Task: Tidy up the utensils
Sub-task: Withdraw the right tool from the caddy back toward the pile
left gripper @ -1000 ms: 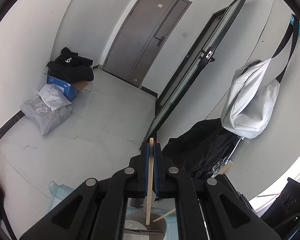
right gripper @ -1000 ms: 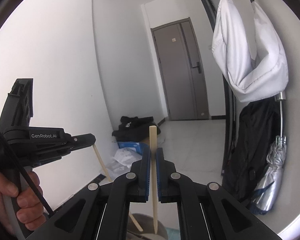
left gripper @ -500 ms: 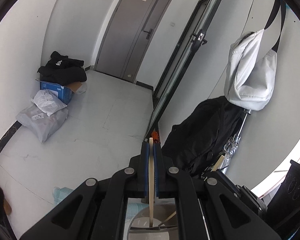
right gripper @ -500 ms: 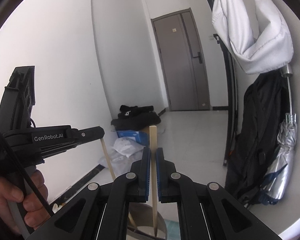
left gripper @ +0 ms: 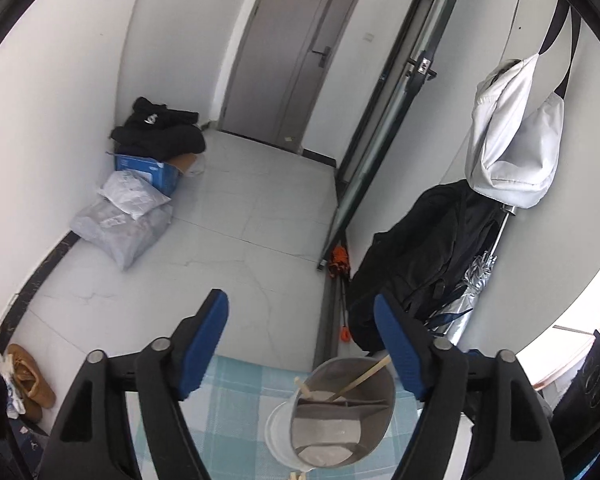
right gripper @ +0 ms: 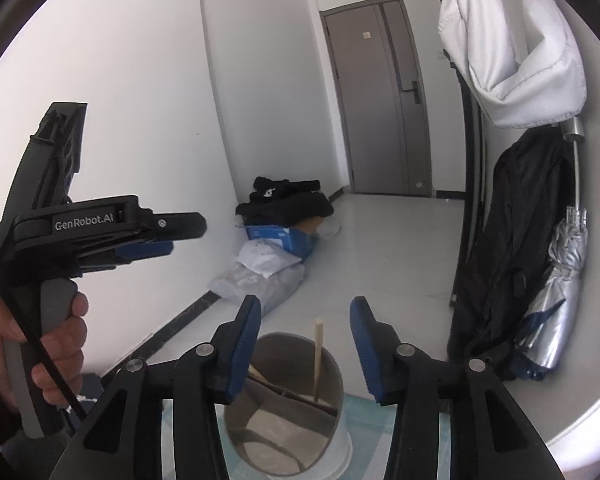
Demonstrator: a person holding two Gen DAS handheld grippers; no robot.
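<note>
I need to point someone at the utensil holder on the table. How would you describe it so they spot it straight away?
Find the table with the light blue checked cloth, below both open grippers. On it stands the utensil holder, a round white cup with a grey lining split into compartments. Pale wooden chopsticks stick up out of it, unlike anything else nearby.

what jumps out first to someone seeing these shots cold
Both grippers gape open above a round utensil holder standing on a pale checked cloth: the right gripper over an upright chopstick inside it, the left gripper beside another chopstick leaning on the rim. A white bag hangs on the right wall.
</note>
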